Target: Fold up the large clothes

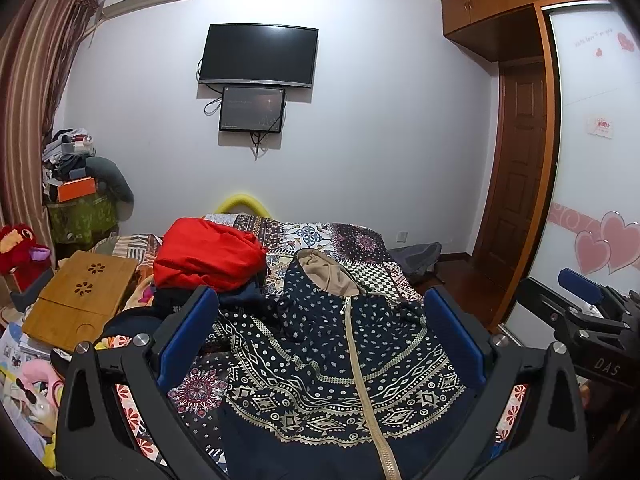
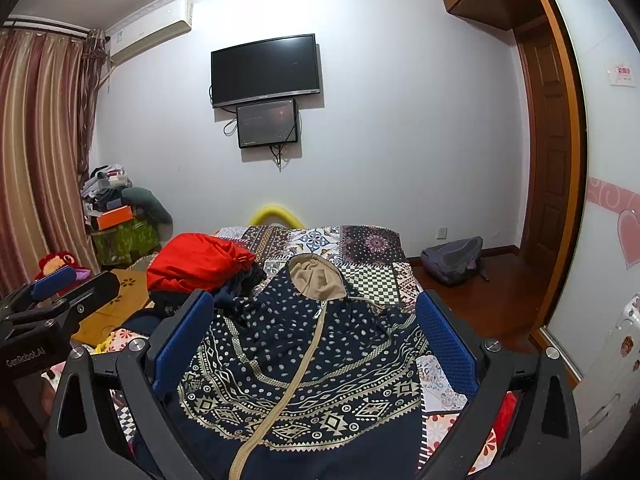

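A navy hooded jacket [image 1: 320, 344] with cream dots and geometric bands lies face up on the bed, zipped, its tan-lined hood [image 1: 328, 276] at the far end. My left gripper [image 1: 318, 304] hovers open over the jacket's near part, its blue pads wide apart and holding nothing. In the right wrist view the same jacket [image 2: 304, 360] lies under my right gripper [image 2: 316, 304], also open and empty. Each tool shows at the edge of the other's view: a blue pad [image 1: 580, 282] at the right, another blue pad [image 2: 54, 280] at the left.
A red garment [image 1: 208, 256] tops a heap of dark clothes at the jacket's left. The patchwork quilt [image 1: 360, 244] covers the bed. A wooden lap tray [image 1: 80, 300] and toys lie at the left. A grey backpack [image 2: 452, 260] sits on the floor right of the bed.
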Action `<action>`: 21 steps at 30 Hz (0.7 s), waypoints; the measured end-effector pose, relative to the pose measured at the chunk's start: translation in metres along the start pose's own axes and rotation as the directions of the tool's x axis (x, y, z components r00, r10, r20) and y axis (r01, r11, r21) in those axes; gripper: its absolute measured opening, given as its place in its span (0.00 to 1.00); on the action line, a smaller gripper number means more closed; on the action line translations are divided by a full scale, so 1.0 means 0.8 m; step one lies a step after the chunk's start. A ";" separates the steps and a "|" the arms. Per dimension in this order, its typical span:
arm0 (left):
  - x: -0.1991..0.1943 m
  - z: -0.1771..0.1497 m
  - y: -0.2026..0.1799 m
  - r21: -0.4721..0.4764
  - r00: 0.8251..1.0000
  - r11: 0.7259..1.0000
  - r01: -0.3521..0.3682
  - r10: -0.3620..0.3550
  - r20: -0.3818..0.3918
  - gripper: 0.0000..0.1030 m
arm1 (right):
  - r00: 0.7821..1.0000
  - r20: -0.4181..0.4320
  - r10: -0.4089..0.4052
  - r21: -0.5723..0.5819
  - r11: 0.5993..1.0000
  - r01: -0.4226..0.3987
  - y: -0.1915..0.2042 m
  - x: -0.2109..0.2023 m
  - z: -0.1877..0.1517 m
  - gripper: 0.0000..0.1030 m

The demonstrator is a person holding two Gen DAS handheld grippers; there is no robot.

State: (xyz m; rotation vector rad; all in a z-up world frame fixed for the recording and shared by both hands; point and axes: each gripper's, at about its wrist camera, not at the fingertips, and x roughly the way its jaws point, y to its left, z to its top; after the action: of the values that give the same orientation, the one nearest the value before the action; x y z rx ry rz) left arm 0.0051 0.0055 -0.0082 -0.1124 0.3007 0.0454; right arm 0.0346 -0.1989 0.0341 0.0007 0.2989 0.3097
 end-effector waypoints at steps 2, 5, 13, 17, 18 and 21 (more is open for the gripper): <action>0.001 0.000 0.000 0.000 1.000 1.000 -0.001 0.001 -0.001 1.00 | 1.000 -0.002 0.000 -0.001 1.000 0.000 0.000 0.001 0.000 0.97; 0.002 -0.001 0.003 -0.002 1.000 1.000 -0.003 0.003 -0.002 1.00 | 1.000 -0.002 0.000 -0.001 1.000 0.000 0.000 0.001 0.000 0.97; 0.012 0.000 0.009 -0.013 1.000 1.000 -0.007 0.007 -0.013 1.00 | 1.000 -0.009 -0.003 -0.002 1.000 0.003 -0.001 0.003 0.000 0.97; 0.017 -0.001 0.011 -0.011 1.000 1.000 -0.008 0.007 -0.020 1.00 | 1.000 -0.018 -0.006 -0.001 1.000 0.006 -0.002 0.010 0.003 0.97; 0.019 -0.001 0.012 -0.010 1.000 1.000 -0.007 0.007 -0.023 1.00 | 1.000 -0.021 -0.007 -0.001 1.000 0.007 -0.001 0.012 0.004 0.97; 0.026 -0.001 0.015 -0.011 0.999 1.000 -0.007 0.006 -0.032 1.00 | 0.999 -0.035 -0.012 -0.003 1.000 0.012 0.001 0.021 0.006 0.97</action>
State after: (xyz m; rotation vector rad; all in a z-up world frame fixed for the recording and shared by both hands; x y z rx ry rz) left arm 0.0242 0.0181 -0.0161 -0.1229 0.3325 0.0517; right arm 0.0508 -0.1932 0.0342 -0.0091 0.3329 0.2987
